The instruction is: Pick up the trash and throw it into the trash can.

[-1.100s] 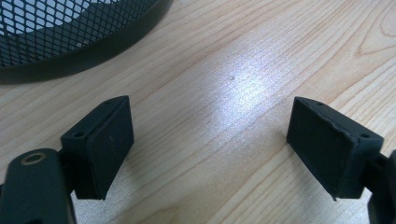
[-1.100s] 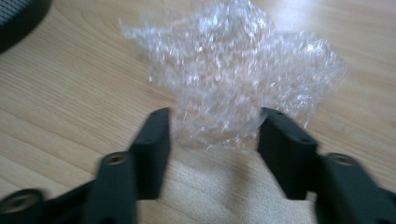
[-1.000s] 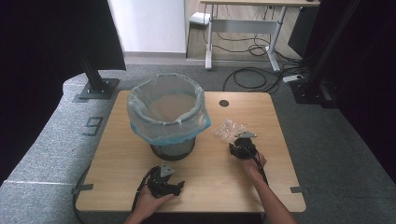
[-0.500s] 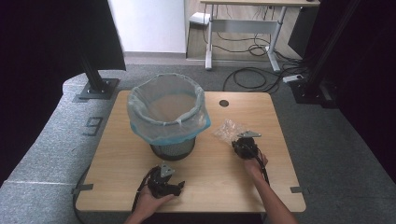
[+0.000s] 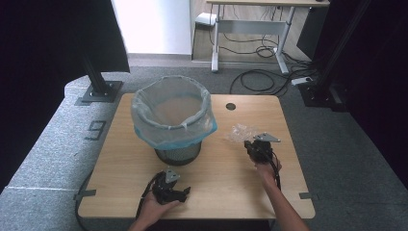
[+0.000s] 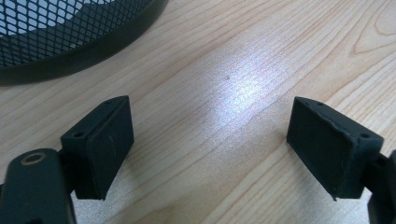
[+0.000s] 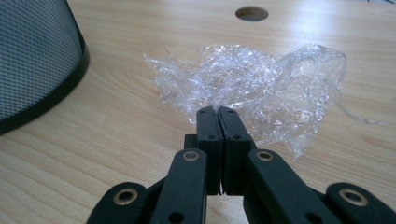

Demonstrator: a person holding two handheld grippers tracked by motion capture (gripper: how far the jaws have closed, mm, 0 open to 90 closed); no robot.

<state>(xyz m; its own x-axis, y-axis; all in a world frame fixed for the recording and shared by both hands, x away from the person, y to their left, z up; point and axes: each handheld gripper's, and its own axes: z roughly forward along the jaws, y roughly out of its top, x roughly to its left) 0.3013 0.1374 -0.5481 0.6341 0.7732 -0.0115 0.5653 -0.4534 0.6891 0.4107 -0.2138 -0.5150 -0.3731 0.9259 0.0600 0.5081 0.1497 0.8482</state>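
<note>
One readable mark

Showing as a dark figure "9" (image 5: 97, 130) on the grey carpeted floor (image 5: 57, 144) just left of the worktop (image 5: 231, 178), near the black stand base; nothing else reading as text, label or brand.

The wooden counter (image 5: 231, 192) has a pale grain and a round hole (image 5: 231, 106) near its far edge; light glares off the wood in the left gripper view. Around it lies grey carpet (image 5: 57, 159), with a "9" (image 5: 97, 130) marked at the left. Strips of grey tape (image 5: 84, 194) sit at the near corners. A black post stands on a base plate (image 5: 98, 91) at the far left, beside dark curtains (image 5: 48, 38). Another dark frame (image 5: 332, 72) rises at the right. Behind, a desk (image 5: 250, 24) with white legs stands on a lighter floor, black cables (image 5: 260, 79) trailing beneath it. A bright white wall (image 5: 154, 24) lights the back.
</note>
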